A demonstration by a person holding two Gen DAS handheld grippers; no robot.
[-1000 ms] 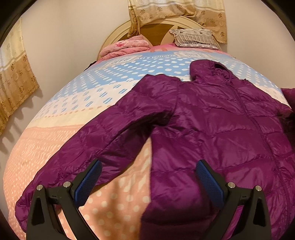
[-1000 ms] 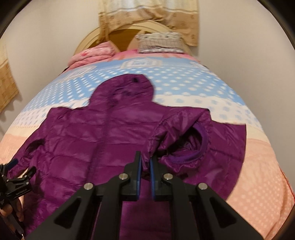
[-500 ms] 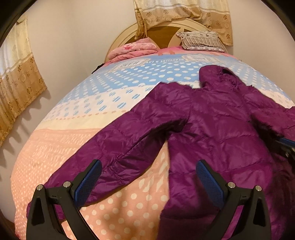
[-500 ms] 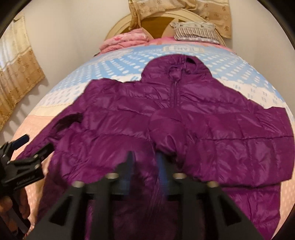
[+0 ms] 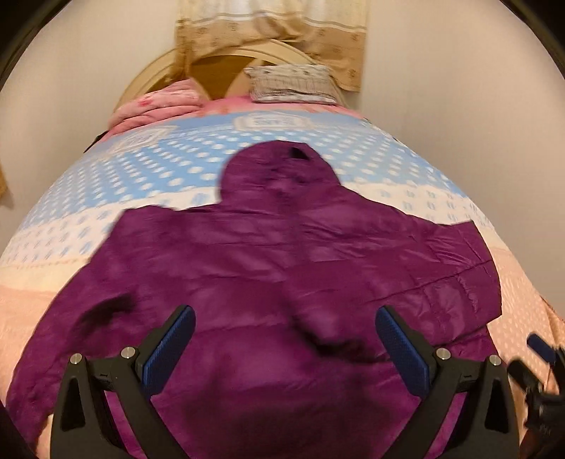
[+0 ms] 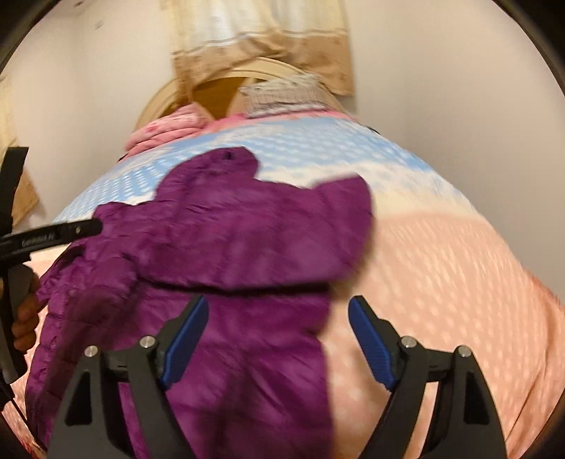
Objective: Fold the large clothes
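Two grippers hover over the bed (image 5: 116, 197), and I hold one in each hand. Between them lies the purple puffer jacket (image 5: 268, 254), spread flat on the dotted bedspread with its hood (image 5: 275, 169) pointing toward the headboard (image 5: 219, 70). From my left wrist camera the jacket fills the middle of the bed; one sleeve (image 5: 370, 293) is folded in across the chest, its cuff lying near the centre of the body, while the other sleeve (image 5: 70, 328) runs out toward the lower left edge of the view.

My left gripper (image 5: 284, 347) has its jaws wide, blue pads well apart, nothing between them but the jacket's body lying below. My right gripper (image 6: 277, 339) also shows jaws spread and they are opening at this moment; no cloth is pinched between the pads (image 6: 185, 339), and the jacket's lower body and its right edge lie underneath them.

Both views are blurred, so I cannot make out seams or the zip. In the right wrist view my left gripper's black frame shows at the left edge, with my hand (image 6: 26, 317) around its handle. A pink folded blanket (image 5: 159, 106) and a grey patterned pillow (image 5: 293, 83) sit at the head of the bed, under a beige curtain (image 5: 275, 31).
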